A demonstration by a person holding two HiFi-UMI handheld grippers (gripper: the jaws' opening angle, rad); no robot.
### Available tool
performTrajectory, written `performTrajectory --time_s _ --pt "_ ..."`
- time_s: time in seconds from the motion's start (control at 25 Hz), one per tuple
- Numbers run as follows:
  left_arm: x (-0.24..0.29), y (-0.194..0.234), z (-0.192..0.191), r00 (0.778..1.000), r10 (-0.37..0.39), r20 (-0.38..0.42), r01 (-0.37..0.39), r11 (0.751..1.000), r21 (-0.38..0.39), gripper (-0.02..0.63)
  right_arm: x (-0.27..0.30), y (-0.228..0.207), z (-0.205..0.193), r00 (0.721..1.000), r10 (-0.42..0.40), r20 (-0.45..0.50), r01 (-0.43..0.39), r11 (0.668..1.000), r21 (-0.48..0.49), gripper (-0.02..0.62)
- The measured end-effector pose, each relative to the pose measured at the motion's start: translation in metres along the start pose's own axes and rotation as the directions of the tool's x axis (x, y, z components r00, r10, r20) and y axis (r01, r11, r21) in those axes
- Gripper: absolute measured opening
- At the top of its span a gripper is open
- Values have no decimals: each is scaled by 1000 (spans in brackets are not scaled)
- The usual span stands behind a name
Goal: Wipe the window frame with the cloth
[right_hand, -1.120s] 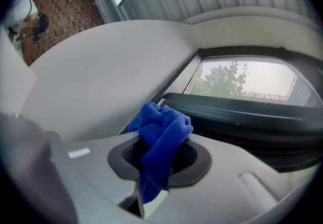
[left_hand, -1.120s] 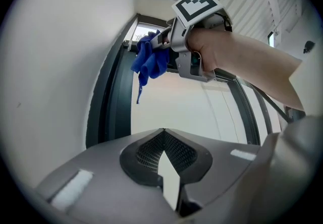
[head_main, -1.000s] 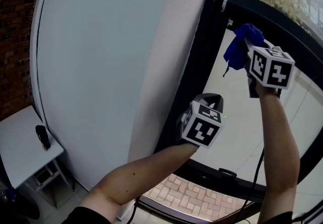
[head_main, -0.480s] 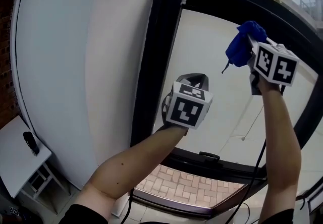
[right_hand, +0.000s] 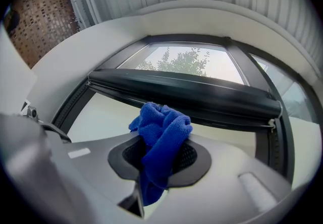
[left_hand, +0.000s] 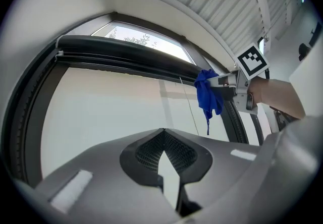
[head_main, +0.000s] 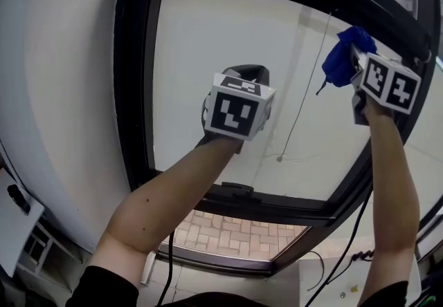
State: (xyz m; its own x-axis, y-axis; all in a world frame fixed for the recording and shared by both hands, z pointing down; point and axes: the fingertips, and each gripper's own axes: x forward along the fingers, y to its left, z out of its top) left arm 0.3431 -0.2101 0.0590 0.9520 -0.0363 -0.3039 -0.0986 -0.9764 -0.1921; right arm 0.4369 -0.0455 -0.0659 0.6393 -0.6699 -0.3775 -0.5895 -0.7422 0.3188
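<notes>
The black window frame [head_main: 136, 91] runs round a large pane, and its top bar [right_hand: 192, 92] crosses the right gripper view. A bunched blue cloth [head_main: 348, 57] is clamped in my right gripper [head_main: 358, 58], which I hold high at the pane's upper right, close under the top bar and beside the right side of the frame [head_main: 418, 25]. In the right gripper view the cloth [right_hand: 164, 127] bulges out between the jaws of the right gripper [right_hand: 161, 140]. My left gripper [head_main: 243, 72] is raised before the middle of the glass, shut and holding nothing; its own view has the cloth [left_hand: 208, 96] to its right.
A thin pull cord [head_main: 304, 84] hangs down the pane between the two grippers. A handle [head_main: 232, 188] sits on the bottom bar of the frame. White wall [head_main: 62, 91] lies to the left, with a small white table [head_main: 10, 219] low at the left edge. Brick paving [head_main: 228, 229] shows below.
The head view has swung right, so the window now fills it and the wall has slid off left. The right gripper with the cloth sits nearer the frame's upper right corner.
</notes>
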Motion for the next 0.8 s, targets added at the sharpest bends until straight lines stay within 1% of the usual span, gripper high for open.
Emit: performTrajectory --time_s 0.12,0.28,0.36,0.48,0.6,0.8 --pt "20 -25 8 1000 -2 12 2 1000 26 -6 -9 -31 -12 1000 -10 -6 10 1000 -4 84" --pt "29 -44 -1 1000 -9 -5 9 1000 6 -6 -21 -47 -45 1000 10 -26 -10 1000 9 84" --pt "30 -51 -11 1000 -9 -18 9 1000 14 -6 -30 -49 -67 999 15 -32 -15 1000 16 84" --pt "28 -54 -36 999 -12 -47 13 1000 21 -7 -40 -35 -111 997 35 -62 -35 999 3 84" --pt "20 -49 -67 998 4 -68 -3 1000 15 -6 -55 -13 -161 994 55 -94 -54 999 5 84" --pt "2 -47 -134 990 -9 -138 9 1000 -1 -6 -86 33 -240 982 121 -144 -115 992 46 85"
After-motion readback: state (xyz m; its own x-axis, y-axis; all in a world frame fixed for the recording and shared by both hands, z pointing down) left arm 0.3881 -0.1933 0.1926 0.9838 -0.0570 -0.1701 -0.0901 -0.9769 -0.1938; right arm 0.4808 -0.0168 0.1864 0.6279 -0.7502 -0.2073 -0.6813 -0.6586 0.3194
